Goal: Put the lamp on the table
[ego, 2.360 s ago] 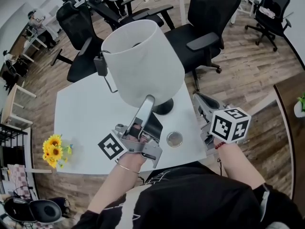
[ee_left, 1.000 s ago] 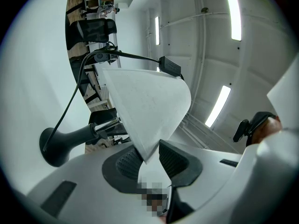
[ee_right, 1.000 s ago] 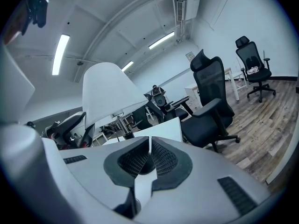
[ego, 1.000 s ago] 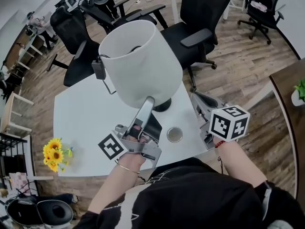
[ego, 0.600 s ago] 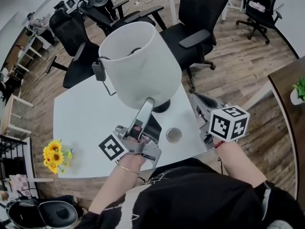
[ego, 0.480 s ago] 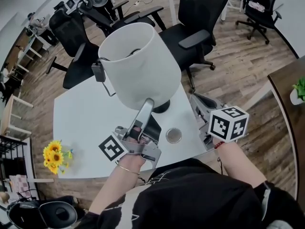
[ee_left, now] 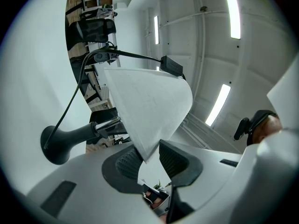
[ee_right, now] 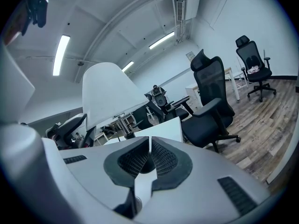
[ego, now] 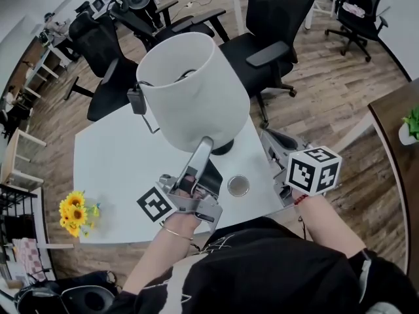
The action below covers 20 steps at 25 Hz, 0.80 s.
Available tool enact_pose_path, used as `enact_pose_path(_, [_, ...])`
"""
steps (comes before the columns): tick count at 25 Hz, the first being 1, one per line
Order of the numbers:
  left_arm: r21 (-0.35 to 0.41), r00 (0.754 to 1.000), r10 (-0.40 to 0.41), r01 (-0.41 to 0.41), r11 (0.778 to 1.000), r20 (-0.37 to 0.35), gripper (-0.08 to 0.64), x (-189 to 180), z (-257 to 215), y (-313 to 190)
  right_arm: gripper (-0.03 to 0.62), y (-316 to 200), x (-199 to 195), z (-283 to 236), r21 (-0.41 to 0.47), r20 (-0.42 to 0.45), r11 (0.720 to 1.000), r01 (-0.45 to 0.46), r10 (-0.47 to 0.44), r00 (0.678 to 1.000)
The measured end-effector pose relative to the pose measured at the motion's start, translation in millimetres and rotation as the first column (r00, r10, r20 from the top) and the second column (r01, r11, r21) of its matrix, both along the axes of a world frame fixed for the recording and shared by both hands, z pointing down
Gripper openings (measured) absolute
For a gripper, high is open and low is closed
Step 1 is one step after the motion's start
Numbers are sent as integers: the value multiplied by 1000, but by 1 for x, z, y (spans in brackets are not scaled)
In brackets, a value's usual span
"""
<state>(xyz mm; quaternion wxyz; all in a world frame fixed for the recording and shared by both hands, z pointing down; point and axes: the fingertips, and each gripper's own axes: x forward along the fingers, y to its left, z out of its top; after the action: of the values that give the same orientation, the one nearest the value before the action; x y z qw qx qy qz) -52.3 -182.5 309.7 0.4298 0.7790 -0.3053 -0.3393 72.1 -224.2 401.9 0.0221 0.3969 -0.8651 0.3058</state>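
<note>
Head view: the lamp [ego: 194, 100] stands on the white table [ego: 111, 156], its base near the table's 3 o'clock edge. The left gripper [ego: 208, 142] meets the shade [ego: 190, 70] at 6 o'clock, and the right gripper [ego: 267, 136] waits at the lamp's 4 o'clock. Left gripper view: jaws apart, shade rim between them, unclamped. Right gripper view: jaws closed, empty.

Black office chairs [ego: 281, 18] stand on a wood-plank floor [ego: 334, 90].
</note>
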Motion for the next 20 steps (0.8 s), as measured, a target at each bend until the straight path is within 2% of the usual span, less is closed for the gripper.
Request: enact_pose_path(20, [-17, 1000, -15, 16, 1000, 4, 115, 7, 3, 5, 28, 5, 2, -1, -3, 15, 1000, 20, -20, 1000])
